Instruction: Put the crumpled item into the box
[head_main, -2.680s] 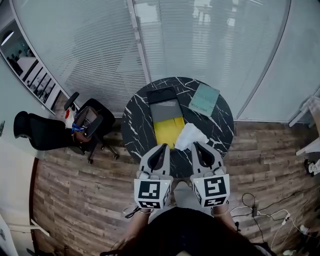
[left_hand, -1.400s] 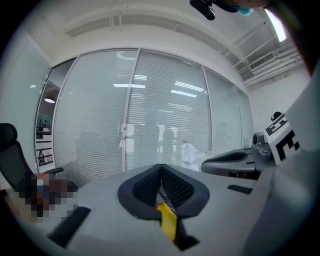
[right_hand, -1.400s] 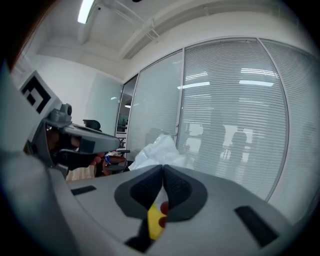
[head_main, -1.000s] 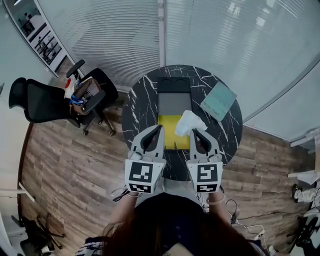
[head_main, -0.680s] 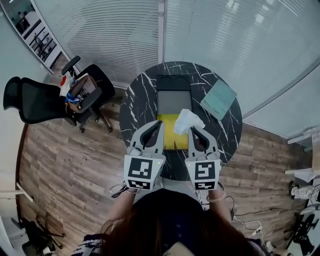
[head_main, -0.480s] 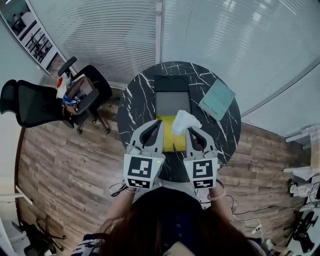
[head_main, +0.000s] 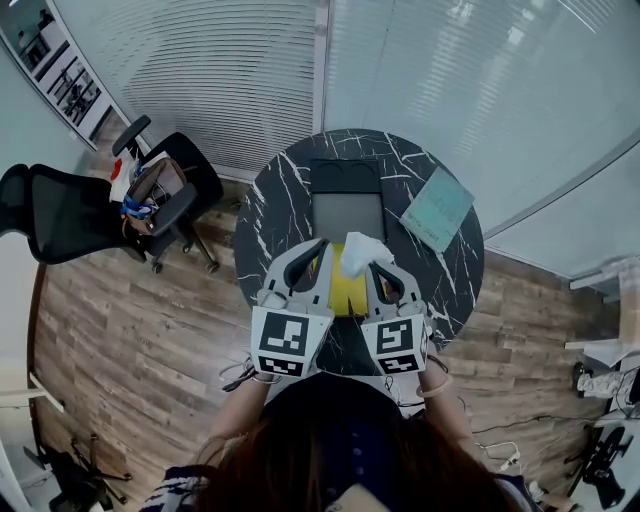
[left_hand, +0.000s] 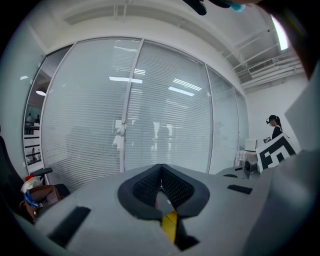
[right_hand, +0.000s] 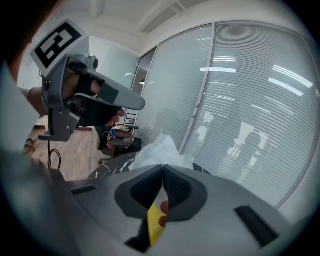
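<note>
Round black marble table (head_main: 275, 215) is set beside blind-covered glass walls. The crumpled item (head_main: 362, 252) is pinched at the closed tips of the right gripper (head_main: 374, 266) and held over the box (head_main: 348, 215), by its yellow section. The left gripper (head_main: 318, 250) is closed on nothing. Risk: only an edge seems to be pinched, so the item could slip early, catch the rim and land outside.

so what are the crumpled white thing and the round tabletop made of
The crumpled white thing: probably thin paper or tissue, matte, with soft irregular creases. The round tabletop: looks like black marble or a marble-look slab, judging by its white veins; real stone or print, cannot tell.
</note>
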